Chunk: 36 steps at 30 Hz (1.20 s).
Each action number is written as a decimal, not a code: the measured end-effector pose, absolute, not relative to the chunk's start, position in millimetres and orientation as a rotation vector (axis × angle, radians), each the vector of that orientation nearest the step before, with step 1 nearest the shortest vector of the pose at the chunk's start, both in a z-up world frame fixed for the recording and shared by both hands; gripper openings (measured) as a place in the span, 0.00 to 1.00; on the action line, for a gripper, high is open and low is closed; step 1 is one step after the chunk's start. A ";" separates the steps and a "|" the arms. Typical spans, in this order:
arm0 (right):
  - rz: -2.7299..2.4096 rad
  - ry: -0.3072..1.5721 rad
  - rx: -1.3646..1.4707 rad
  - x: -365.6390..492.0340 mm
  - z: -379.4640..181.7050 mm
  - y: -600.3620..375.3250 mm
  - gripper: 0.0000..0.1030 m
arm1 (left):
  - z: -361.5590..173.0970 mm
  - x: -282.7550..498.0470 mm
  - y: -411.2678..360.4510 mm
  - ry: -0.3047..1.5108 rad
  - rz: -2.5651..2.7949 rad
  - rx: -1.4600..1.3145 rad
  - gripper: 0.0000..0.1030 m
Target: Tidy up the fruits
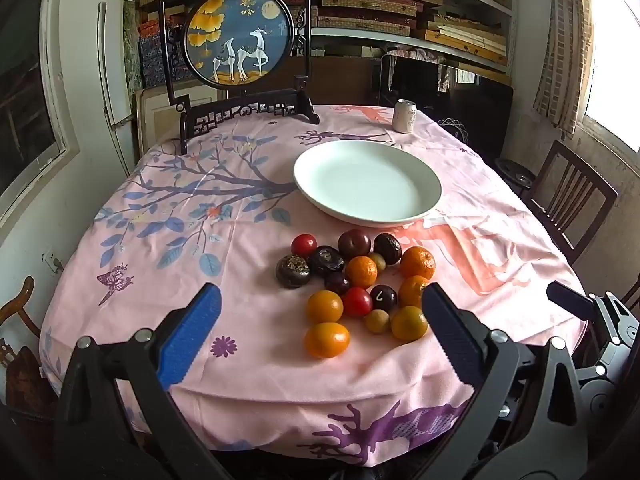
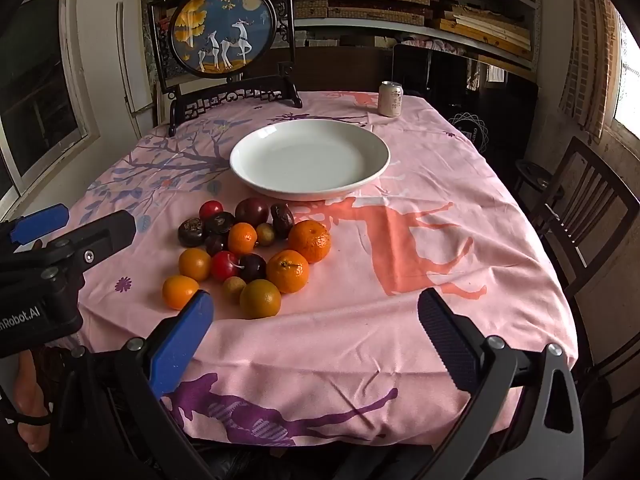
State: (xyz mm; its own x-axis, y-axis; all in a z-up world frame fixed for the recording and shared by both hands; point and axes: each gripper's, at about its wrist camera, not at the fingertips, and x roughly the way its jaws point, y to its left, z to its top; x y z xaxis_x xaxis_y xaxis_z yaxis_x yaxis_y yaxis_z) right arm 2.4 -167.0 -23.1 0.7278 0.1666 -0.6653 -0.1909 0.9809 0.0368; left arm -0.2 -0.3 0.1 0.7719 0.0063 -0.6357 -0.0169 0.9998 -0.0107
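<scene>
So far — progress: you have nothing sorted yet, judging by how things lie; every fruit sits on the tablecloth (image 1: 248,360) and none is on the plate.
Plate: the white plate (image 1: 424,184) stands beyond the fruit, toward the middle of the table, and holds nothing at all.
Fruit pile: the fruit pile (image 1: 356,288) lies in a loose cluster just on your side of the plate, pieces touching or nearly touching one another.
Oranges: several mandarins are mixed through the pile; the nearest mandarin (image 1: 327,340) sits at the front edge, closest to your left gripper.
Red fruit: a small red fruit (image 1: 304,245) lies at the far left of the pile, and another red one (image 1: 357,301) sits in the middle.
Dark fruit: dark plums and wrinkled dark pieces, such as the dark plum (image 1: 354,242) nearest the plate, fill the back rows.
Left gripper: your left gripper (image 1: 320,344) hovers at the table's near edge, fingers spread wide, gripping nothing.
Right gripper: your right gripper (image 2: 316,340) is likewise spread wide and empty, lined up to the right of the pile.
Other container: a drink can (image 1: 405,116) stands at the far edge; you cannot tell what, if anything, is inside.
Left to do: by this reading, the whole job, each fruit moved onto the plate or grouped by kind.
</scene>
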 end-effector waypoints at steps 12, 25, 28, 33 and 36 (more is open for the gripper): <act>0.195 0.732 -0.034 2.3 -23.0 -167.0 0.99 | 0.6 -0.9 -0.7 0.692 0.014 -0.016 0.98; 0.197 0.734 -0.033 2.6 -23.4 -166.2 0.99 | 0.0 0.1 -0.2 0.700 0.013 -0.017 0.98; 0.198 0.733 -0.033 2.8 -23.6 -165.9 0.99 | 0.0 0.1 -0.2 0.700 0.013 -0.018 0.98; 0.198 0.734 -0.032 2.5 -23.5 -165.7 0.99 | -0.1 0.3 -0.2 0.702 0.012 -0.018 0.98; 0.198 0.734 -0.033 2.2 -23.3 -165.6 0.99 | -0.1 0.3 -0.1 0.703 0.012 -0.019 0.98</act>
